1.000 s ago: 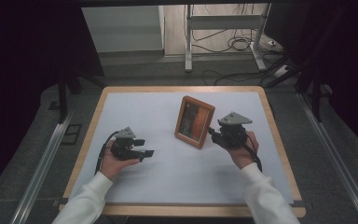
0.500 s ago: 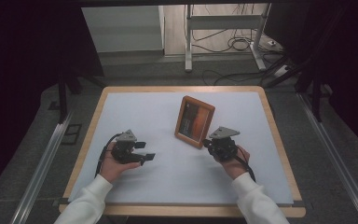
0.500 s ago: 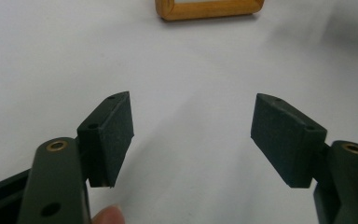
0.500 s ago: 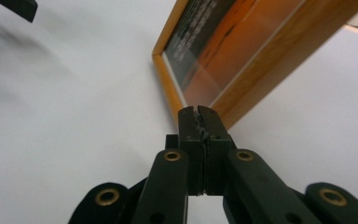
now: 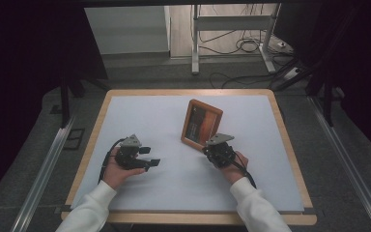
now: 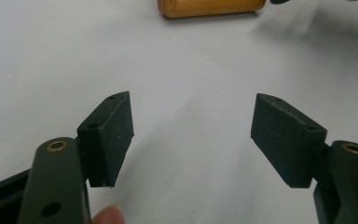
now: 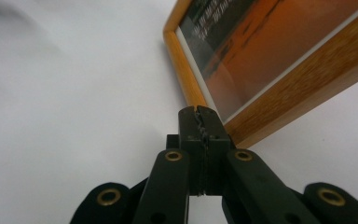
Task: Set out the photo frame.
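1. A wooden picture frame (image 5: 202, 123) stands tilted on the white table (image 5: 140, 116), a little toward one o'clock from the table's middle in the high view. Its glass front shows a dark orange picture with small pale lettering near the top.

2. The right gripper (image 5: 211, 149) sits at about five o'clock from the frame, just beside its near lower corner. The person's right hand (image 5: 233, 165) holds it from behind, and a white sleeve (image 5: 258, 208) comes in from six o'clock.

3. In the right gripper view, the right gripper (image 7: 199, 112) has its two black jaws pressed flat together, with nothing between them. The tips lie right at the frame's (image 7: 279, 70) bottom corner, which rises toward one o'clock from them. Whether the tips actually touch the wood, I cannot tell.

4. The left gripper (image 5: 149, 156) rests well apart from the frame, at about eight o'clock from it, low over the table and pointing toward three o'clock. The left hand (image 5: 116, 169) cups it from below.

5. In the left gripper view, the left gripper (image 6: 192, 133) has its jaws spread wide, with only bare white table between the pads. A fingertip (image 6: 107, 215) shows at six o'clock, and the frame's wooden edge (image 6: 209, 7) lies far off at twelve o'clock.
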